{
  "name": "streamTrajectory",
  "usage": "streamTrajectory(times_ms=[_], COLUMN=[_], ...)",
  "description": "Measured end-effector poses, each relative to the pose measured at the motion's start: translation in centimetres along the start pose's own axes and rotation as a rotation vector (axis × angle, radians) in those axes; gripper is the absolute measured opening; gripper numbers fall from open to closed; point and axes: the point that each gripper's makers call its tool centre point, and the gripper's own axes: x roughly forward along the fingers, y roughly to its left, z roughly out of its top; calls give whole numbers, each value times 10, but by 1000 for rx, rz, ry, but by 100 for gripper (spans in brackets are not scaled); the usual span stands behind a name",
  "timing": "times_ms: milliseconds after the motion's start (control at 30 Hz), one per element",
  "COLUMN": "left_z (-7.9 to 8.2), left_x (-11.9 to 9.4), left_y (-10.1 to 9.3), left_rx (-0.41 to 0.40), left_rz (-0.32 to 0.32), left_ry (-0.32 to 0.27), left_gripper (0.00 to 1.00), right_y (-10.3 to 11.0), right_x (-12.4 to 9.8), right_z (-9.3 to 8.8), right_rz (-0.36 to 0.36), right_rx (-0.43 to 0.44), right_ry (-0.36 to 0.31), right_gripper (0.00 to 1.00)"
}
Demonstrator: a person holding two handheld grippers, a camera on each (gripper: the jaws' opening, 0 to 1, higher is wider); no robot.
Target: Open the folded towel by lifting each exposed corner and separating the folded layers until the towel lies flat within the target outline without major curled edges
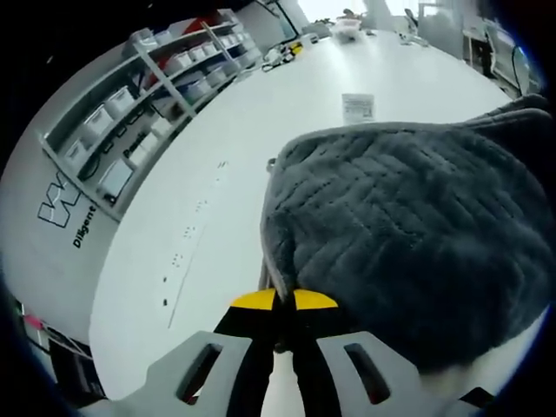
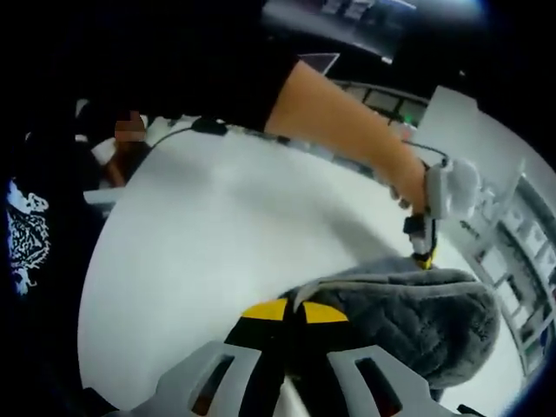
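The grey quilted towel (image 1: 408,234) hangs bunched over the white table (image 1: 234,148), raised along its near edge. My left gripper (image 1: 284,301), with yellow-tipped jaws, is shut on that edge at the towel's lower left. In the right gripper view the towel (image 2: 417,317) forms a rounded hump. My right gripper (image 2: 293,309) is shut on its near corner. Across the hump, the left gripper (image 2: 423,252) pinches the far corner, held by a person's hand (image 2: 408,178). The towel's underside and lower layers are hidden.
A faint line with small dark marks (image 1: 187,243) runs along the table left of the towel. A white paper label (image 1: 358,106) lies beyond it. Shelving with bins (image 1: 130,104) stands past the table's left edge. A person's bare arm (image 2: 339,113) and dark clothing (image 2: 35,226) are close.
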Motion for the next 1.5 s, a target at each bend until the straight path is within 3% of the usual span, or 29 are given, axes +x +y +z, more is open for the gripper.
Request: streamTrajectory(times_ms=[133,233,300,700,833,933,1000,1100,1133,1267,1333,1433,1500], left_z=[-1,-2,-4,-6,1,10,22,36,41,38,43,45,43], left_x=[-2,-7,-12,-29,-36,-42,-50,-68,-80,-105,-117,-127,-131], left_y=[3,15,18,-1,-3,-10,-9,-8,-2,2,5,-1,-3], left_rx=[-48,-133,-194,-242,-279,-285,-327,-420,-428,-546,-573,-563,-542], left_rz=[15,62,56,29,23,0,11,23,60,90,112,99,128], left_ry=[-17,-66,-104,-164,-196,-240,-317,-444,-507,-567,-630,-637,-620], left_gripper=[7,19,25,25,31,30,32,44,48,53,68,82,91], right_y=[-1,-3,-3,6,6,3,0,1,2,-6,-12,-25,-31], right_x=[-1,-4,-7,-16,-22,-26,-37,-51,-53,-69,-75,-81,-85], right_z=[1,2,4,10,16,20,18,23,23,25,26,28,30], right_rz=[2,10,12,76,92,95,104,141,154,164,154,115,99], right_rx=[-23,0,4,26,57,94,110,156,169,218,231,233,238], right_ry=[-22,-44,-53,-105,-134,-162,-177,-218,-223,-261,-277,-293,-303], right_gripper=[0,1,3,14,16,18,20,23,26,31,35,39,42])
